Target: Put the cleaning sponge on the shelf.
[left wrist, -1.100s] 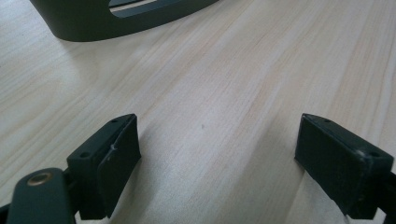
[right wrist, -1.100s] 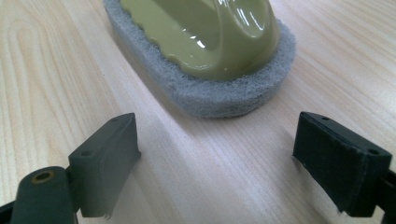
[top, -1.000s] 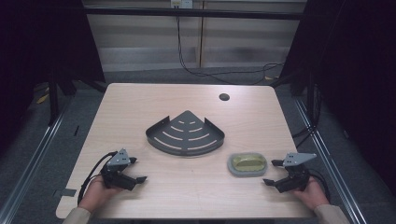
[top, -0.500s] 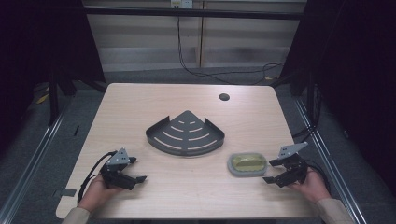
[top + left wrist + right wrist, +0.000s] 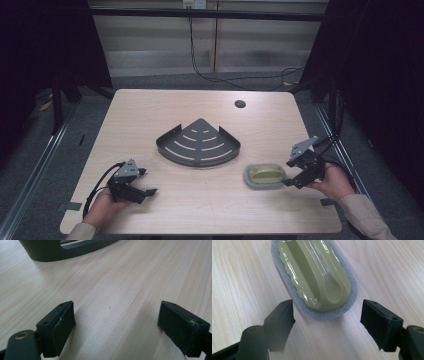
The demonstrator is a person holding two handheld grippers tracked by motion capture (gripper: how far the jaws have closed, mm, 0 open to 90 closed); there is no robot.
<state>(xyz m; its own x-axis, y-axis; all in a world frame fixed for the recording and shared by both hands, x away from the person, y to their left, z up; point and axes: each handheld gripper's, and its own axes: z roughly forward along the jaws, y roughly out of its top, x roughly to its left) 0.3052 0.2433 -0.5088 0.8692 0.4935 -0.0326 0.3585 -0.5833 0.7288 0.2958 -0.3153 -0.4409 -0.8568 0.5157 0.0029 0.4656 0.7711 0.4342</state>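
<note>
1. High view: scrubber with olive-green plastic handle on an oval grey pad (image 5: 265,176) lies flat at the table's five o'clock, long axis three-to-nine, just at nine o'clock of the right gripper (image 5: 291,176), the nearer one.
2. Left gripper view: left gripper (image 5: 115,322) gapes wide and empty over bare wooden table (image 5: 120,285).
3. Right gripper view: jaws, just narrowed yet still wide, hold nothing; the scrubber's near end lies at twelve o'clock.

Black jaws, grey plates, beige sleeves.
</note>
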